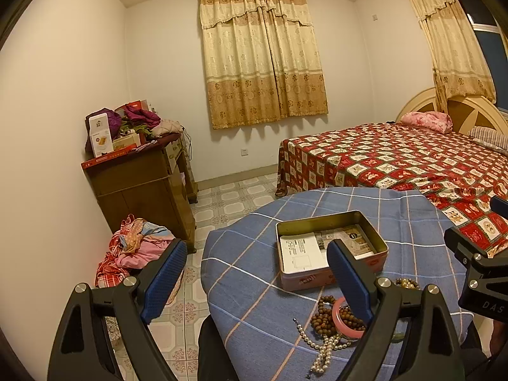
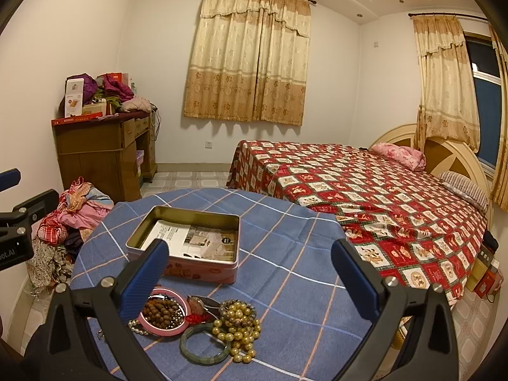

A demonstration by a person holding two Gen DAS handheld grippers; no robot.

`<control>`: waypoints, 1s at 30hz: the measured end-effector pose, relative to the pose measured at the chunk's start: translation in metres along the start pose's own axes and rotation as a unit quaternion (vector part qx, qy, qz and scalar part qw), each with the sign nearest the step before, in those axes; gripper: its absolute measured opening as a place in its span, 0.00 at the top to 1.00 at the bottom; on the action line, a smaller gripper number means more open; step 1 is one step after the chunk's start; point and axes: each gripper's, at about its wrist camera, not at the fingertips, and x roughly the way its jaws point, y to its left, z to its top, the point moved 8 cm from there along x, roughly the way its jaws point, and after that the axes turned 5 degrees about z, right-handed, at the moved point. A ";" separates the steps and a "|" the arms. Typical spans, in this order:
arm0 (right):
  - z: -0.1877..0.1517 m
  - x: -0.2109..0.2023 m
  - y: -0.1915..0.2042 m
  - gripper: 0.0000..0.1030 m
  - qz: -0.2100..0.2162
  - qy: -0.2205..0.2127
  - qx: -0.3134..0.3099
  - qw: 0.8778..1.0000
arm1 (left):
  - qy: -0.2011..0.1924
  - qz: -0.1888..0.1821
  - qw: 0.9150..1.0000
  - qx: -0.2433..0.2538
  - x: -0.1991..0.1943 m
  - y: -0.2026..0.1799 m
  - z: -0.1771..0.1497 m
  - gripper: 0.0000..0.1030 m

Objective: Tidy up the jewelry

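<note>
An open pink tin box [image 1: 330,247] [image 2: 187,243] with paper inside sits on a round table under a blue checked cloth [image 1: 254,273] [image 2: 285,273]. In front of it lies a jewelry pile: brown wooden beads [image 1: 320,317] [image 2: 162,312], a pink bangle [image 1: 341,324] [image 2: 165,330], a pearl necklace [image 1: 324,349], a green jade bangle [image 2: 203,346], and yellow-green beads [image 2: 238,324]. My left gripper [image 1: 257,273] is open and empty, above the table's near left. My right gripper [image 2: 250,273] is open and empty, above the pile.
A bed with a red patterned cover [image 2: 381,197] stands right of the table. A wooden cabinet [image 1: 139,187] piled with clothes and boxes stands by the left wall. A heap of clothes [image 1: 133,247] lies on the tiled floor.
</note>
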 end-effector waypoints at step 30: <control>-0.086 0.072 -0.024 0.00 -0.024 0.096 0.001 0.995 | 0.135 -0.062 0.988 0.052 0.094 -0.076 -0.106 0.13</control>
